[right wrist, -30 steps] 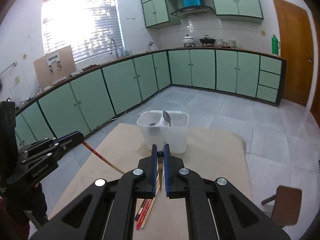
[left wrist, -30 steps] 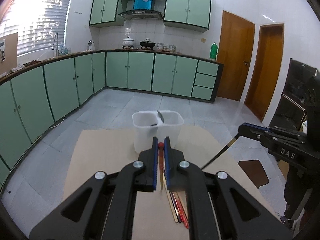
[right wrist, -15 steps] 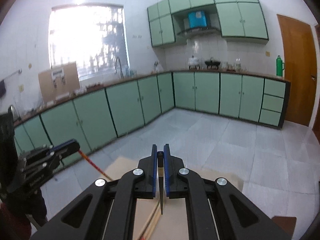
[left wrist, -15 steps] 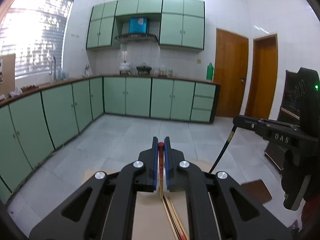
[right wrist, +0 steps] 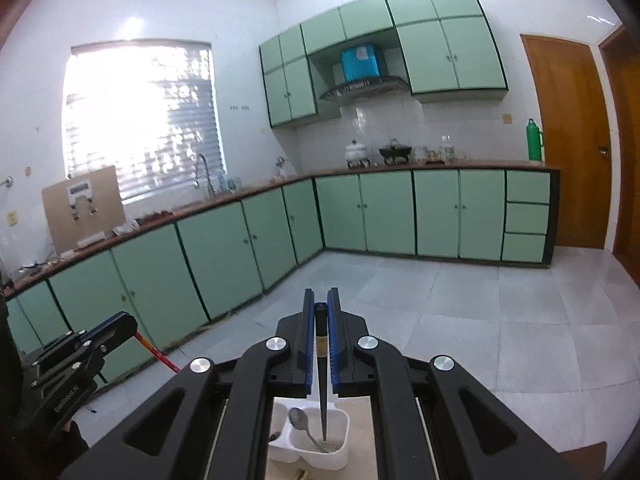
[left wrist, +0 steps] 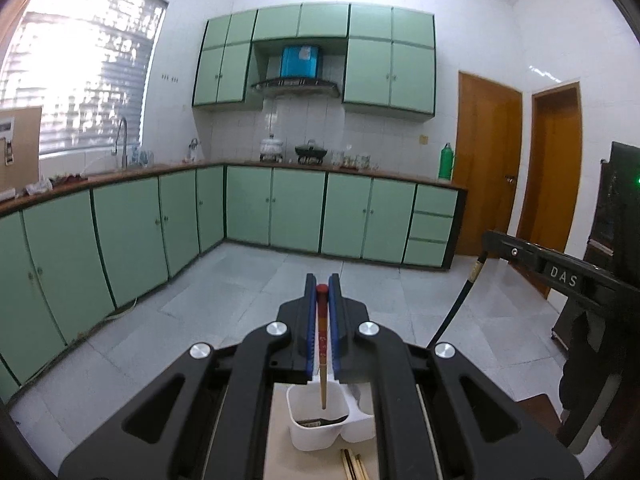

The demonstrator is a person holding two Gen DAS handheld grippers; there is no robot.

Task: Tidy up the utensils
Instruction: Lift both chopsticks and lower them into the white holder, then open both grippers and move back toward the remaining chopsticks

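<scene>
Left wrist view: left gripper (left wrist: pixel 322 292), black with blue pads, clamped on a red-topped, pale-tipped chopstick (left wrist: pixel 321 344) that hangs downward between the pads. Tip of this chopstick over the left compartment of a white two-compartment plastic utensil holder (left wrist: pixel 320 428), apparently above the rim. Holder standing on a tan table top (left wrist: pixel 276 456). Loose pale wooden chopsticks (left wrist: pixel 353 466) lying on the table just in front of the holder. At right, the right gripper (left wrist: pixel 490 236) seen side-on, pinching the top of a black chopstick (left wrist: pixel 456 308) that slants down and to the left.

Right wrist view: at left, the left gripper (right wrist: pixel 128 322) with the red chopstick (right wrist: pixel 158 354) slanting down to the right below it. In the centre, the right gripper (right wrist: pixel 320 300) closed on the black chopstick (right wrist: pixel 322 384), pointed tip directed down into the right compartment of the white holder (right wrist: pixel 340 450). A metal spoon (right wrist: pixel 301 424) leaning in that same compartment, bowl upward, just left of the chopstick tip. Whether the tip touches the holder's bottom: cannot be told.
</scene>
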